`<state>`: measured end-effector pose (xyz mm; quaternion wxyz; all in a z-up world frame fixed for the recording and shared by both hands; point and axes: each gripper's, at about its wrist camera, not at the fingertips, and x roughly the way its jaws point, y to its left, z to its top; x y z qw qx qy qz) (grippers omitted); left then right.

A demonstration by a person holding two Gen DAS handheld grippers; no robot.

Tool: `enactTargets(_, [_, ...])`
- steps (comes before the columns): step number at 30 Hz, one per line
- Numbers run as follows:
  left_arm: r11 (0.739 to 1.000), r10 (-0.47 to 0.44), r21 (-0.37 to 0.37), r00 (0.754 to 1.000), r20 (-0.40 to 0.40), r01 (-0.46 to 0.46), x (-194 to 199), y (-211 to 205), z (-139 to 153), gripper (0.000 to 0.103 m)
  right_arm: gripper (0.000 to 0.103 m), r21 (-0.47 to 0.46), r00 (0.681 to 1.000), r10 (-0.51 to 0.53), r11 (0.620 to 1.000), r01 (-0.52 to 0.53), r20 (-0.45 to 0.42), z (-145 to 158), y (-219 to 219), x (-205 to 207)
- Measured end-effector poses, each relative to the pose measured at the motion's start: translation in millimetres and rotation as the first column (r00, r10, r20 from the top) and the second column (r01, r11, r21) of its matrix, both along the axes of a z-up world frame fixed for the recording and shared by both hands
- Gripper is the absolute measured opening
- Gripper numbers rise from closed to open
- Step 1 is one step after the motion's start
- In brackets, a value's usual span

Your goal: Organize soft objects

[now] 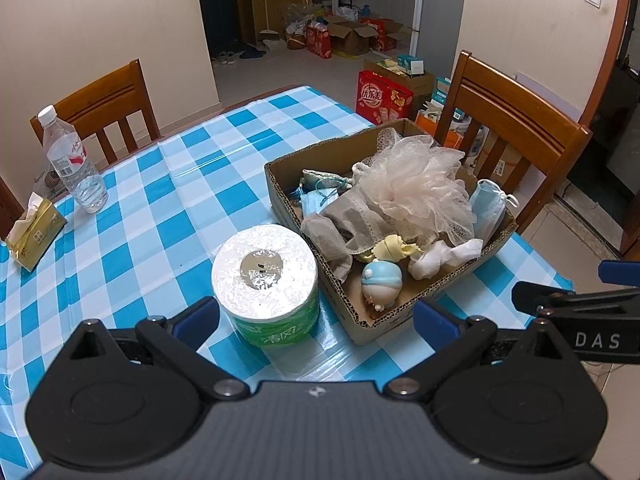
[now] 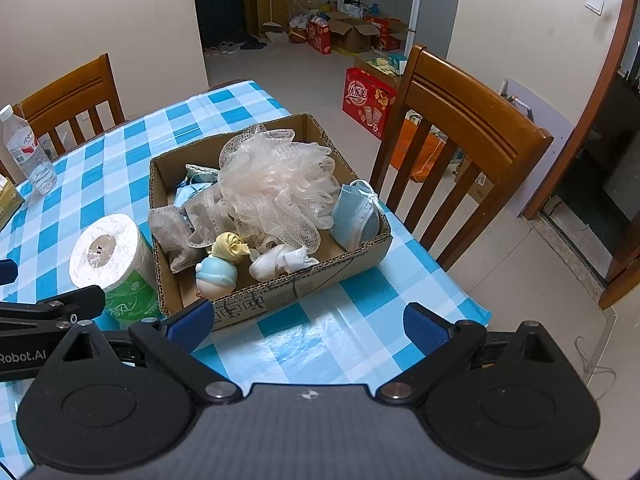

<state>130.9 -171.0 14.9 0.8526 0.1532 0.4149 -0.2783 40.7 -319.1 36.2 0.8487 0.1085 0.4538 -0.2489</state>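
A cardboard box (image 1: 352, 320) (image 2: 280, 300) on the checked table holds a pink bath pouf (image 1: 420, 188) (image 2: 276, 188), a grey lace cloth (image 1: 340, 224) (image 2: 180, 228), a blue face mask (image 1: 486, 204) (image 2: 356, 216), a white sock (image 1: 440, 258) (image 2: 280, 262), a small doll (image 1: 382, 280) (image 2: 218, 270) and a teal pouch (image 1: 320, 182). A toilet paper roll (image 1: 266, 284) (image 2: 114, 264) stands left of the box. My left gripper (image 1: 316, 320) is open and empty just before the roll and box. My right gripper (image 2: 308, 324) is open and empty before the box's front wall.
A water bottle (image 1: 74, 164) (image 2: 28, 152) and a tissue pack (image 1: 34, 232) sit at the table's far left. Wooden chairs (image 1: 508, 136) (image 2: 452, 152) stand behind and right of the table. The table edge (image 2: 460, 292) drops off right of the box.
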Motion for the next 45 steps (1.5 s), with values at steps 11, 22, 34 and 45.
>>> enactTargets(11, [1.000,0.000,0.001,1.000,0.000,0.000,0.8,-0.8,0.2,0.102,0.103,0.000,1.000,0.001,1.000,-0.001,0.000,0.0,-0.2,0.7])
enactTargets(22, [1.000,0.001,0.001,1.000,-0.002,-0.001,1.8,-1.4,0.5,0.102,0.103,0.001,1.000,0.001,1.000,-0.001,-0.001,-0.3,-1.9,1.9])
enactTargets(34, [1.000,0.001,0.002,1.000,-0.002,-0.001,1.8,-1.9,0.7,0.102,0.103,0.001,1.000,0.002,1.000,-0.002,-0.001,-0.3,-1.8,1.7])
enactTargets(45, [1.000,0.007,0.002,1.000,-0.005,-0.007,4.3,0.1,1.5,0.102,0.103,0.003,1.000,0.010,1.000,-0.010,-0.005,-0.8,-4.3,6.9])
